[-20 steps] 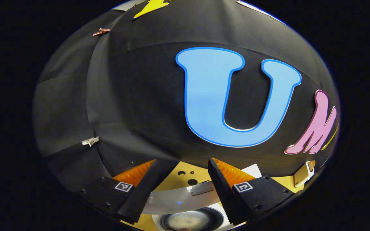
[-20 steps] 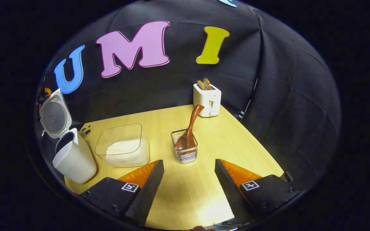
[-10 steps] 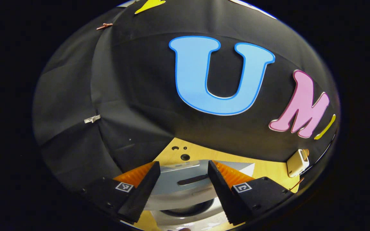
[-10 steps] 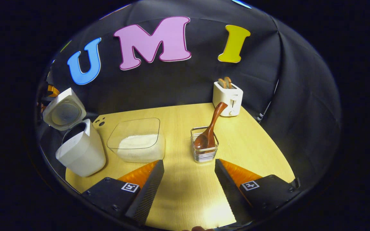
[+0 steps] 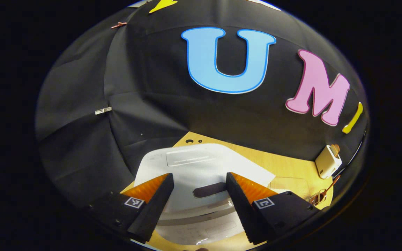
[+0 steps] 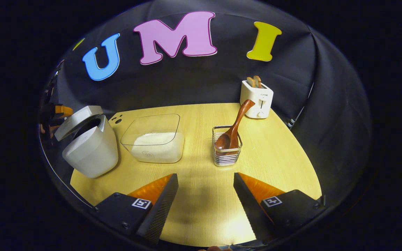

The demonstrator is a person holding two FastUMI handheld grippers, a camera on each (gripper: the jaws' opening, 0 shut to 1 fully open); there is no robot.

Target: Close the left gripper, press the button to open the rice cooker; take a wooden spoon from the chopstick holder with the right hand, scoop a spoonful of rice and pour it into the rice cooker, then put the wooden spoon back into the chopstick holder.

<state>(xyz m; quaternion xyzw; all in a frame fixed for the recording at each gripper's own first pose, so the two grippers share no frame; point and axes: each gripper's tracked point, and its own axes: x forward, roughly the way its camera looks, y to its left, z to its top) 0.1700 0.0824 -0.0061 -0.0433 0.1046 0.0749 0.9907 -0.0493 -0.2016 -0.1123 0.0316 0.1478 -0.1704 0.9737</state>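
The white rounded plastic rice cooker (image 6: 91,150) sits at the left of the right gripper view, on the left end of the pale wooden tabletop (image 6: 201,195). Its grey-lined lid (image 6: 77,118) stands only partly raised, tilted low over the dark opening, so I cannot tell whether it is coming down or going up. In the left gripper view the same lid fills the lower centre as a broad white surface with a dark slot near its front edge. The left gripper (image 5: 197,195) hovers just above it with its fingers spread wide and nothing between them. Right of the cooker stands the clear square plastic container of white rice (image 6: 155,139), and right of that the small wire chopstick holder (image 6: 226,151). The reddish-brown wooden spoon (image 6: 234,125) stands bowl-down in the holder, its handle leaning toward the white two-slot toaster (image 6: 257,97) at the back of the table near the black cloth wall. The right gripper (image 6: 204,202) hangs over the near edge of the table, jaws wide apart and empty, well short of the holder. Judging by this layout, the spoon may already be back in its holder; whether rice went into the pot cannot be seen.
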